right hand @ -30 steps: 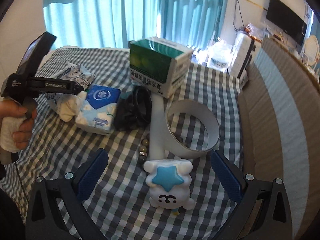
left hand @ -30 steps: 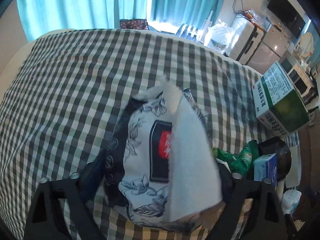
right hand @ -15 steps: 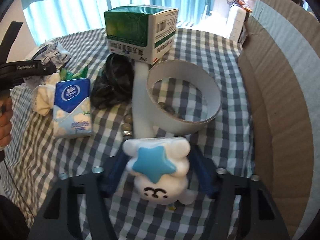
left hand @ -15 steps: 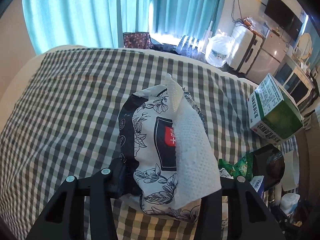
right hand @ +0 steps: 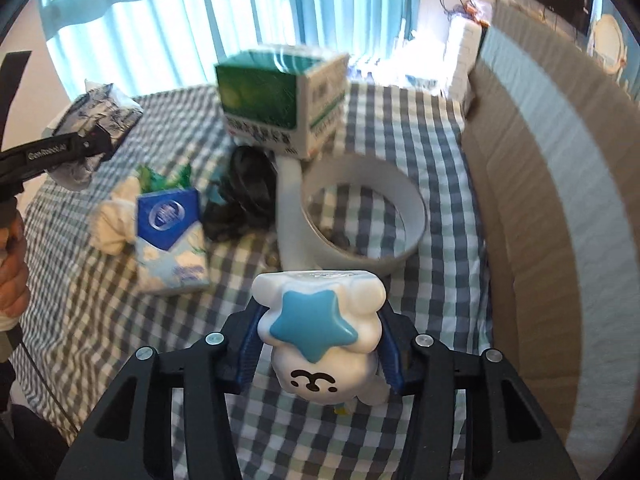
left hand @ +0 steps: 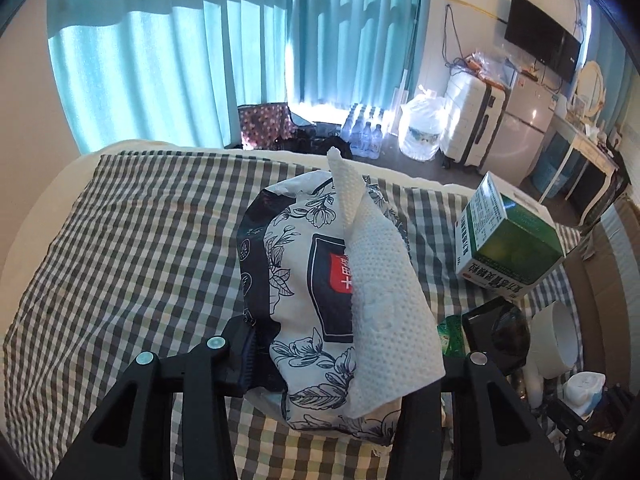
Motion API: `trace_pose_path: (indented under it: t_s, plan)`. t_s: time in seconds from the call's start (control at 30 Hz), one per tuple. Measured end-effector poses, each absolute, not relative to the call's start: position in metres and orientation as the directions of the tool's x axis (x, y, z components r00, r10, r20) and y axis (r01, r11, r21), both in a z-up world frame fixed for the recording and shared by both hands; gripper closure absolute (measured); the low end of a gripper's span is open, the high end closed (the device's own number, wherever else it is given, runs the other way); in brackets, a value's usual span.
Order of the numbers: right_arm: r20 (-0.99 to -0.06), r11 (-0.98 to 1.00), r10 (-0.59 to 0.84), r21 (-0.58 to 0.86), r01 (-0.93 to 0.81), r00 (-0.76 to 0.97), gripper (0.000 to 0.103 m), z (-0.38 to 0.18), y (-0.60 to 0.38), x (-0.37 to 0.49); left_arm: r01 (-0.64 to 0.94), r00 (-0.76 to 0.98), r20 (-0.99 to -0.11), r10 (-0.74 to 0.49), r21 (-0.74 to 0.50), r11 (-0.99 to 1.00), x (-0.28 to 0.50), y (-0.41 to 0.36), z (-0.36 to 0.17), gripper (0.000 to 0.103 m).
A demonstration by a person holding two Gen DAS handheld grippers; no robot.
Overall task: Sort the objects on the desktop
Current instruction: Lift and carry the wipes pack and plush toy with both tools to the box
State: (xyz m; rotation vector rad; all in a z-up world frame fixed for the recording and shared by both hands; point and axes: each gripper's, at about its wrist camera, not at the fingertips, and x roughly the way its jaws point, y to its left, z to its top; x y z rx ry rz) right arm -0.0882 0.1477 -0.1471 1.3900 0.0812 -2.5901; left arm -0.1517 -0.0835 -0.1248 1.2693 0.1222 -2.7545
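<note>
My left gripper (left hand: 332, 364) is shut on a floral black-and-white tissue pack (left hand: 304, 280) with a white tissue (left hand: 384, 304) sticking out, held above the checked tablecloth (left hand: 132, 248). The pack also shows in the right wrist view (right hand: 98, 120), lifted at the far left. My right gripper (right hand: 320, 352) is shut on a white cloud-shaped toy with a blue star (right hand: 318, 324), raised just over the cloth.
On the cloth lie a green-and-white box (right hand: 280, 100), a blue tissue pack (right hand: 172, 240), a black bag (right hand: 244, 196), a white ring-shaped object (right hand: 364, 216), a green wrapper (right hand: 160, 176) and small beads. A cardboard wall (right hand: 532, 200) stands at the right.
Both grippers have closed, the left on the tissue pack and the right on the cloud toy. Both objects have since been lifted off the cloth.
</note>
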Motion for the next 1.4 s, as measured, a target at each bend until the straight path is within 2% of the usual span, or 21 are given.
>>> trace_pose_path:
  t_s: [0.37,0.9,1.4]
  plan:
    - [-0.775,-0.969,-0.191,0.049,0.244,-0.603,0.054,-0.121,0.135,-0.097,0.113,-0.702,-0.708,-0.078,-0.003,-0.994,-0.129,-0.075,-0.100,0.059]
    - [-0.615,-0.958,-0.224,-0.004,0.287,-0.756,0.054,-0.056,0.138,-0.070,0.077,-0.830,-0.553,-0.071,0.012,-0.997,-0.081,-0.043,-0.035,0.059]
    - [-0.477,-0.968,-0.227,0.012,0.252,-0.849,0.054,0.003,0.179,-0.035,0.061,-0.872,-0.487,-0.051,-0.005,-0.998,-0.060,-0.011,0.004,0.059]
